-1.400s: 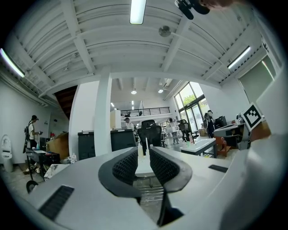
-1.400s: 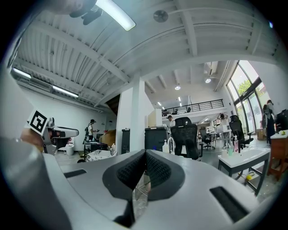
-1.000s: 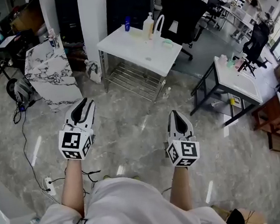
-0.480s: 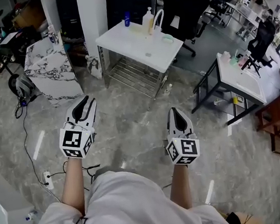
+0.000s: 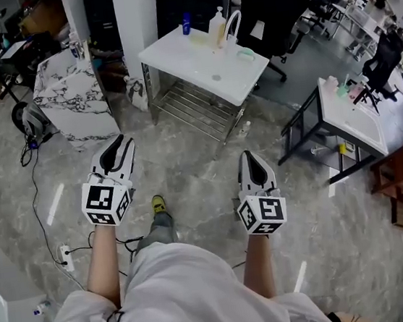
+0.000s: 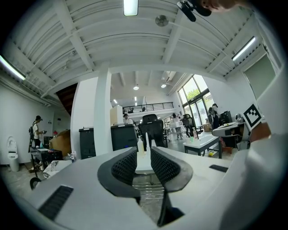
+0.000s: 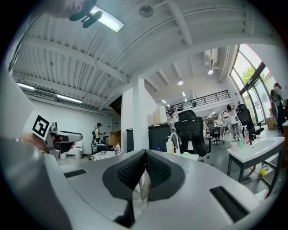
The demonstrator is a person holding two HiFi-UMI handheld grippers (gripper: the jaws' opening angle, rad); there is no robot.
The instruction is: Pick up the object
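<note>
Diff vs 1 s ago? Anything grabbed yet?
The person's foot in a yellow shoe has swung forward into view between the grippers: a step toward the white table. Nothing taken hold of or let go. Left gripper and right gripper are held out as before, left jaws apart, right jaws together.

Head view looks down; both gripper views apparently share white table (image 5: 190, 58).
</note>
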